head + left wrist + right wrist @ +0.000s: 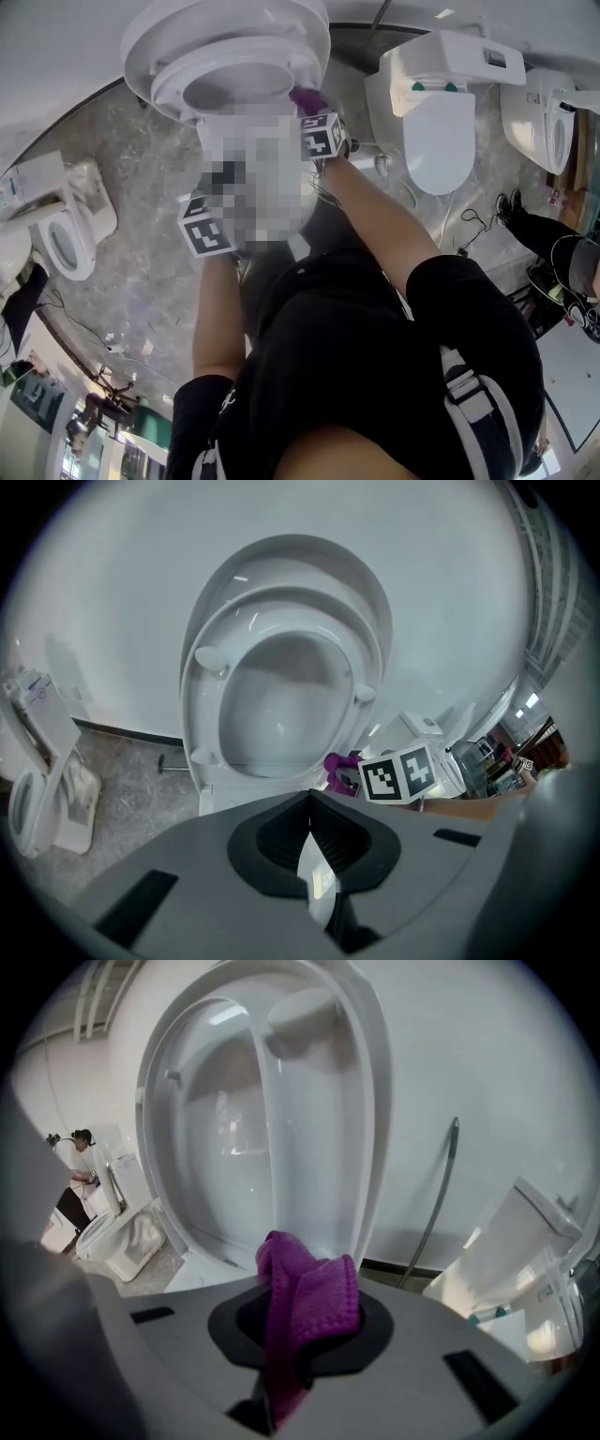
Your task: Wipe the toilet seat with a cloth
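A white toilet (225,47) stands at the top of the head view, its seat (208,682) raised against the lid (281,560) with the bumpered underside facing me. My right gripper (300,1330) is shut on a purple cloth (309,1302), close to the seat's right edge (272,1101). The cloth (307,97) shows beside that gripper's marker cube (323,136). My left gripper (309,832) is shut with nothing in it, in front of the toilet and apart from it. Its marker cube (206,232) sits lower left. A mosaic patch hides the bowl's front.
More white toilets stand around: one at the right (436,122), one at the far right (548,127), one at the left (66,234). A person (562,258) is at the right edge. A thin hose (441,1204) hangs on the wall behind. The floor (141,187) is grey marbled.
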### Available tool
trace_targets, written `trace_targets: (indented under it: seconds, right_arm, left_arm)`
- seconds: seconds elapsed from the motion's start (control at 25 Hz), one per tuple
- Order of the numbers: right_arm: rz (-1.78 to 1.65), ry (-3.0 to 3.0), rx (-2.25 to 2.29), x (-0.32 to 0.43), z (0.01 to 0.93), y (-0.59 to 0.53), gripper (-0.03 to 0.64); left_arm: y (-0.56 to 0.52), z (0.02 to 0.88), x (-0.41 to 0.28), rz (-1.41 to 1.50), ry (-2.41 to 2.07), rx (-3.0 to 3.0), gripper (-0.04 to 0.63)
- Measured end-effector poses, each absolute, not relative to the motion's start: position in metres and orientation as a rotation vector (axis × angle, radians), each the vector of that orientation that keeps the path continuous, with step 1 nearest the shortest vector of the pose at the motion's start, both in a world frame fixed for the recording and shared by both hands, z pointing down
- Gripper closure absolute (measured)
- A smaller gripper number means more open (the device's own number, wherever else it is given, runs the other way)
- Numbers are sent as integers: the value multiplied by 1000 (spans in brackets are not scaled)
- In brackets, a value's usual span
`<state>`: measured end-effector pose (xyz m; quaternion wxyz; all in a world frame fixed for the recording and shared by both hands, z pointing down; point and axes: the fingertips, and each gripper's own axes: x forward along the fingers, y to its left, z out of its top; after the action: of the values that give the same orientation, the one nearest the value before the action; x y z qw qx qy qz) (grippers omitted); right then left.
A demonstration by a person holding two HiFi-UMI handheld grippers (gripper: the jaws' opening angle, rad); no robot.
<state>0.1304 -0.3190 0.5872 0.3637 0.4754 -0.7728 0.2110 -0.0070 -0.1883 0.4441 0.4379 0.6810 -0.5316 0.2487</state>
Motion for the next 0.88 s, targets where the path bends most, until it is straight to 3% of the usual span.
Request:
trace_targets:
  seconds: [0.88]
  right_arm:
    - [843, -1938, 1612, 140, 466, -342, 565]
  left_arm:
    - [-169, 357, -19, 585, -1347, 1796, 588]
